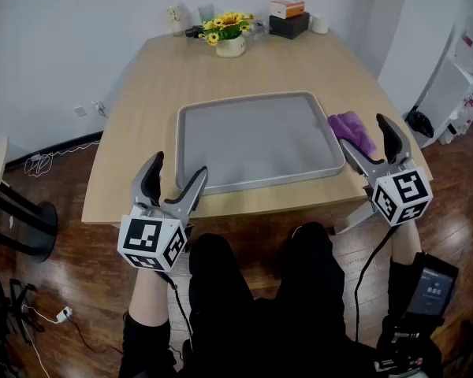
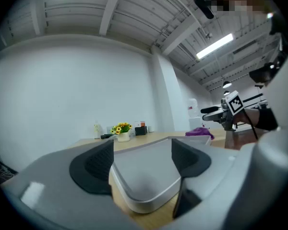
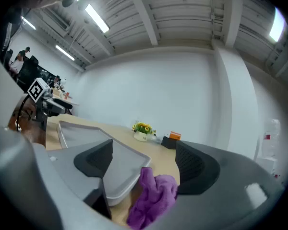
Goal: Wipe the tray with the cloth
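Tray (image 1: pixel 252 136) and cloth (image 1: pixel 351 128) both lie ahead of you on the table (image 1: pixel 146 93). Nearest you, your knees are over a dark wooden floor (image 1: pixel 79 282).

Your left gripper (image 1: pixel 179 166) is level at the table's near edge. Its jaws are spread as wide as they go and grip nothing. In the left gripper view the tray's near left corner shows between them.

Your right gripper (image 1: pixel 363 131) is level at the near right side, with its jaws just as wide. The purple cloth shows between them in the right gripper view, but the pads are not closed on it.

The grey tray is shallow and has rounded corners. It sits flat in the middle of the pale wood tabletop, its near rim close to the table's edge. The bunched cloth lies on the wood against the tray's right rim, towards the near corner.

At the far end of the table are a white pot of yellow flowers (image 1: pixel 230 38), a small bottle (image 1: pixel 174 16) to its left, and an orange box (image 1: pixel 287 8) on a black box (image 1: pixel 288 26) to its right.

Behind them is a plain white wall (image 1: pixel 63 30), with a white cable (image 1: pixel 59 157) trailing on the floor at its foot. The gripper views show a white beamed ceiling (image 2: pixel 134 18) with strip lights (image 2: pixel 216 46).
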